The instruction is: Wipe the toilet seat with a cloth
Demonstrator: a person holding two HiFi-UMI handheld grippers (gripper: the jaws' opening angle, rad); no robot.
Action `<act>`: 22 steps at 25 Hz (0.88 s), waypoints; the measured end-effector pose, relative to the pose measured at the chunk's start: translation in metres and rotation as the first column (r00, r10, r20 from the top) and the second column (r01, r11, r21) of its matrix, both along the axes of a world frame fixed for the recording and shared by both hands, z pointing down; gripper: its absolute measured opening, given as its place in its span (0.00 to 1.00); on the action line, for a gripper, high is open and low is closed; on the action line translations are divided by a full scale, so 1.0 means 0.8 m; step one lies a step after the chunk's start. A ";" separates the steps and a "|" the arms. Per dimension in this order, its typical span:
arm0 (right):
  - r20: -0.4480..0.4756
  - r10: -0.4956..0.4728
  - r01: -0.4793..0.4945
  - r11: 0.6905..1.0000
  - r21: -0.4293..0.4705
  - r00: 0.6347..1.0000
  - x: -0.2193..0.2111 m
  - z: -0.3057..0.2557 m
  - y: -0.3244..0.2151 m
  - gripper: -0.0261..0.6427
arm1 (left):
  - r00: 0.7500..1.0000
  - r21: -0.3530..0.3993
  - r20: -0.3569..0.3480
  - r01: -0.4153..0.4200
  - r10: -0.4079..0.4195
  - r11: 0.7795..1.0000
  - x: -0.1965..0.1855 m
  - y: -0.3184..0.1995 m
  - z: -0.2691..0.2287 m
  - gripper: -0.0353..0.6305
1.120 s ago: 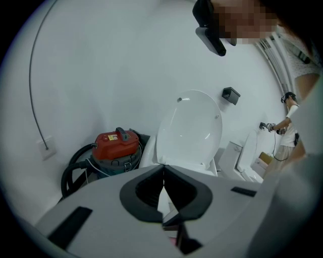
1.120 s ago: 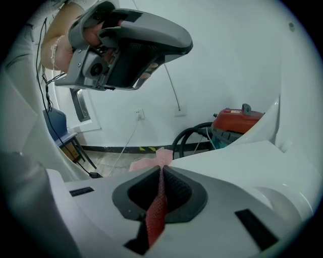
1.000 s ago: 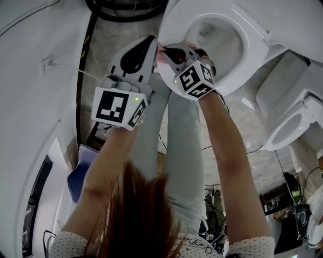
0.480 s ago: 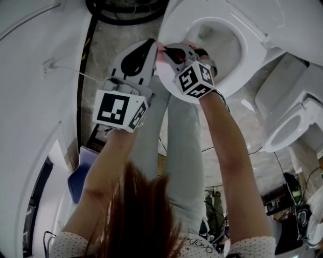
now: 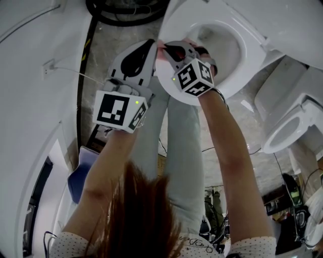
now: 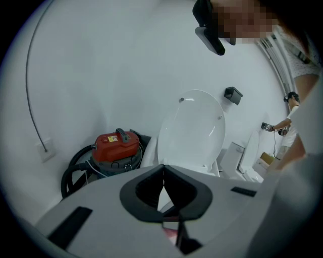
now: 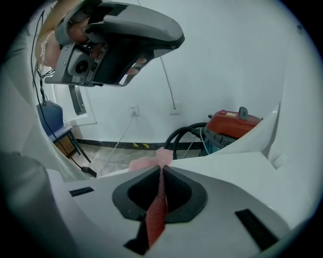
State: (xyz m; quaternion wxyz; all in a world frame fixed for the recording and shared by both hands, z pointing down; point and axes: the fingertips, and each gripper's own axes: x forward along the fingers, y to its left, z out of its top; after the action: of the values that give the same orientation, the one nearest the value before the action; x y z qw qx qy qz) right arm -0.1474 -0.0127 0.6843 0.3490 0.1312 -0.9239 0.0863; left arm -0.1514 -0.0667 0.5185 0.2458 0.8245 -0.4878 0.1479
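The white toilet seat [image 5: 254, 44] rings the open bowl at the top of the head view, and its lid [image 6: 194, 128] stands raised. My right gripper [image 5: 164, 49] rests at the seat's left rim, shut on a pink cloth [image 7: 160, 160] that bunches out past its tips. Close on its left, my left gripper [image 5: 151, 43] hangs over the floor beside the toilet. Its jaws [image 6: 163, 167] are shut with nothing between them. In the right gripper view, the left gripper [image 7: 118, 38] looms at the upper left.
A red vacuum cleaner [image 6: 117, 146] with a coiled black hose [image 5: 126, 12] stands on the floor left of the toilet. A second white toilet [image 5: 287, 126] is at the right. A blue chair [image 5: 78, 171] and a wall cable [image 5: 75, 70] are at the left.
The right gripper has shifted slightly up along the seat rim with the cloth. The left gripper has hardly moved.
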 end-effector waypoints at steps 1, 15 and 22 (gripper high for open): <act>-0.003 0.004 -0.004 1.000 0.005 1.000 0.000 0.000 -0.005 0.08 | 1.000 0.000 0.000 0.000 0.000 1.000 0.000 -0.001 0.000 0.06; -0.024 0.136 -0.134 0.988 0.076 0.990 0.019 -0.005 -0.092 0.08 | 1.000 0.006 0.000 -0.003 0.003 1.000 -0.001 -0.013 -0.002 0.06; -0.080 0.157 -0.139 0.972 0.190 0.984 0.027 -0.006 -0.119 0.08 | 1.000 -0.001 -0.003 -0.006 0.006 1.000 -0.003 -0.012 0.000 0.06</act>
State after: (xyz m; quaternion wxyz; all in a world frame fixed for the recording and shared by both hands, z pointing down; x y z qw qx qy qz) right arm -0.1255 -0.1082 0.6792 0.3715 0.2353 -0.8979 0.0202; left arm -0.1536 -0.0763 0.5185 0.2465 0.8260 -0.4849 0.1476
